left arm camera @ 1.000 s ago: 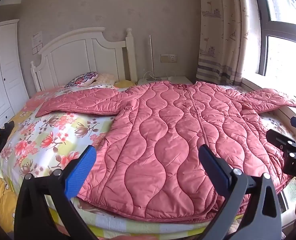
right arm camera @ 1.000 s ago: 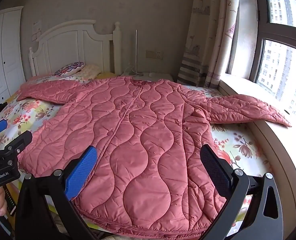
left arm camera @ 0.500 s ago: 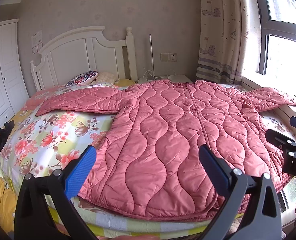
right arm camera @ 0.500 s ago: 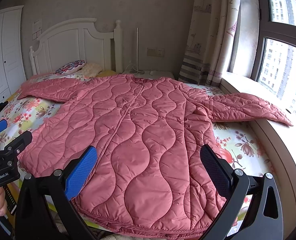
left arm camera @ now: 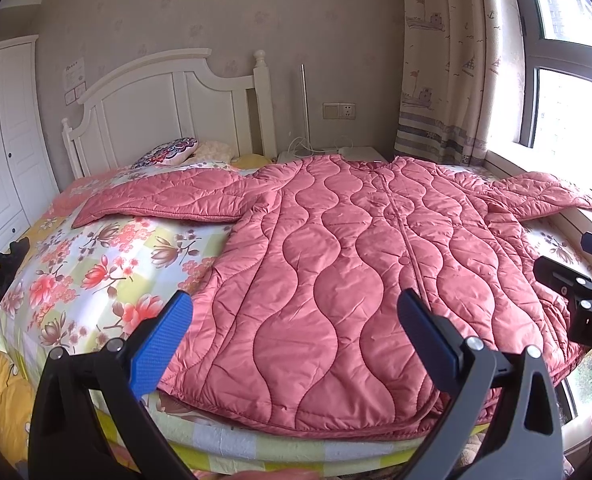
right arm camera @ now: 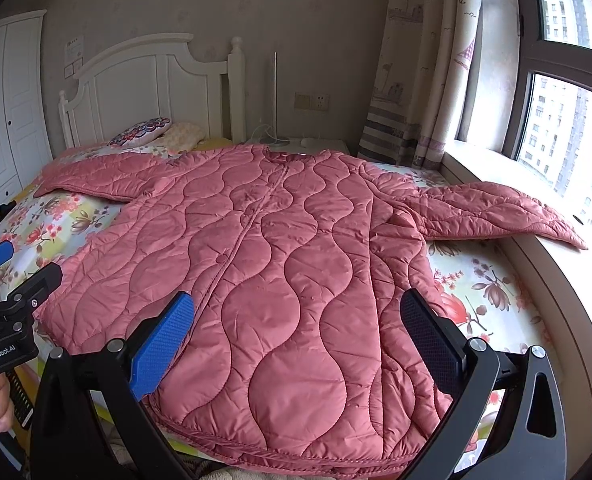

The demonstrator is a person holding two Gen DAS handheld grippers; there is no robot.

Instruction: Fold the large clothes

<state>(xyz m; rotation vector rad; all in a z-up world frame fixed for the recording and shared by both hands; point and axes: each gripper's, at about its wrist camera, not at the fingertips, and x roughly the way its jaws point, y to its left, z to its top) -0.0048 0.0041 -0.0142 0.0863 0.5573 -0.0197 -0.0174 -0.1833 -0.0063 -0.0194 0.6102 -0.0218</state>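
A: Jacket (left arm camera: 356,264) position? 
B: Flat on the bed (left arm camera: 96,264), sleeves spread, hem nearest both units.
A: Grippers?
B: Left gripper (left arm camera: 294,336) and right gripper (right arm camera: 296,336) spread wide (nothing held), above the hem.

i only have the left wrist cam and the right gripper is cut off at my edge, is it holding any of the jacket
observer: no, the right gripper is open, with nothing between its fingers, pointed over the hem end of the pink jacket.
operator: where does the right sleeve end, its washed out by the window for me
observer: the right sleeve lies flat, with its cuff out on the window ledge.
operator: any bare bed on that side
observer: yes, a strip of floral sheet shows between the jacket's side and the ledge.
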